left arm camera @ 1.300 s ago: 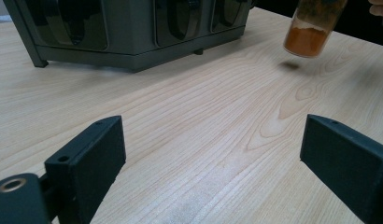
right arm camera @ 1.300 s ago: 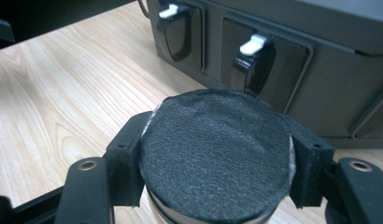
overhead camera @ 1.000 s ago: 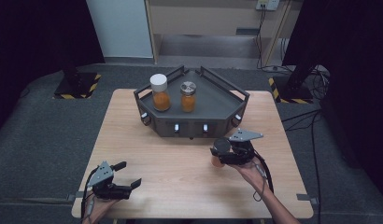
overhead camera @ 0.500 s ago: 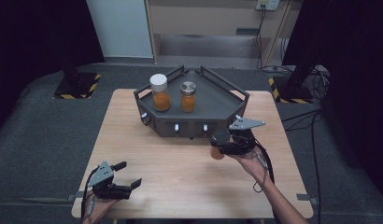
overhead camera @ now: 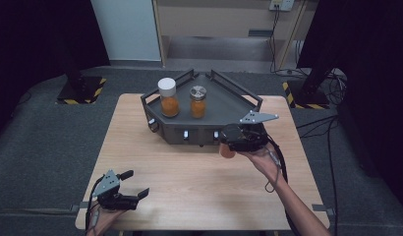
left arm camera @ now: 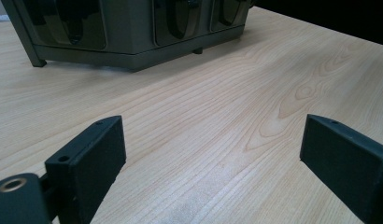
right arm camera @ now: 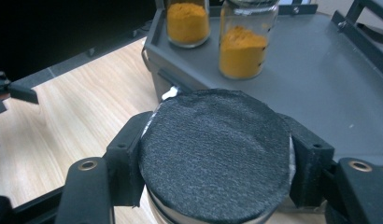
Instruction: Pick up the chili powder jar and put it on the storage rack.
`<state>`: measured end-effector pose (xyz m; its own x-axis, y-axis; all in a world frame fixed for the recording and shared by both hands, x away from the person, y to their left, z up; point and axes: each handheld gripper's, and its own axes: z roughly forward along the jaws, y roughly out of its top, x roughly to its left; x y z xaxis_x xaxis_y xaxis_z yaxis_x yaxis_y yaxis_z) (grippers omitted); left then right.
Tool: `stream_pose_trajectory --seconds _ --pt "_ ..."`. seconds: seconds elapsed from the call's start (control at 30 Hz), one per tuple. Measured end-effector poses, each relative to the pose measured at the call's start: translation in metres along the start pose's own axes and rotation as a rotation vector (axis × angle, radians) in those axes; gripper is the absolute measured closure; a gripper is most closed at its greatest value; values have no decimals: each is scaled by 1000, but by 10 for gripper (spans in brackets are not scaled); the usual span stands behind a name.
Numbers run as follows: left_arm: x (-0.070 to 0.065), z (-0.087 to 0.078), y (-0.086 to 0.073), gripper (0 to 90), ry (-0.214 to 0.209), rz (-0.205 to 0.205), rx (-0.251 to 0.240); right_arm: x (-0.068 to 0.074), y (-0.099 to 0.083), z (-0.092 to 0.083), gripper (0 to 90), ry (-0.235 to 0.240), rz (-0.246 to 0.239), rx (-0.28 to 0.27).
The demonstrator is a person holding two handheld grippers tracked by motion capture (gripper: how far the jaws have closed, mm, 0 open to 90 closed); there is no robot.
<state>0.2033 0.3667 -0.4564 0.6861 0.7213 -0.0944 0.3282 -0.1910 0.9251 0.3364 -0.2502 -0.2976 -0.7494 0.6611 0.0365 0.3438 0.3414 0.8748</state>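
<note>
My right gripper (overhead camera: 233, 138) is shut on a jar with a black lid (right arm camera: 216, 154) and orange contents (overhead camera: 227, 151). It holds the jar above the table, just in front of the dark grey tray (overhead camera: 229, 104). On the tray stand two jars of orange powder: one with a white lid (overhead camera: 168, 97) and one with a metal lid (overhead camera: 198, 102); both show in the right gripper view, white-lidded jar (right arm camera: 187, 22) and metal-lidded jar (right arm camera: 243, 44). My left gripper (overhead camera: 135, 184) rests open near the table's front left corner, its fingers (left arm camera: 89, 161) wide apart over bare wood.
The wooden table (overhead camera: 189, 182) has free room across its front and middle. The tray has raised rails (overhead camera: 236, 87) along its edges and a front panel with knobs (overhead camera: 186, 134). Black stands with hazard stripes (overhead camera: 81, 91) sit on the floor behind.
My right gripper has lifted the black-lidded jar upward and toward the tray's front right. The left gripper has stayed where it was.
</note>
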Motion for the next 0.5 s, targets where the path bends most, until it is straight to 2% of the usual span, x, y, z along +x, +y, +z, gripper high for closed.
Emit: stream_pose_trajectory --seconds 0.5 --pt "0 0 0 61 -1 -1 1 -9 36 3 347 -37 -5 -11"
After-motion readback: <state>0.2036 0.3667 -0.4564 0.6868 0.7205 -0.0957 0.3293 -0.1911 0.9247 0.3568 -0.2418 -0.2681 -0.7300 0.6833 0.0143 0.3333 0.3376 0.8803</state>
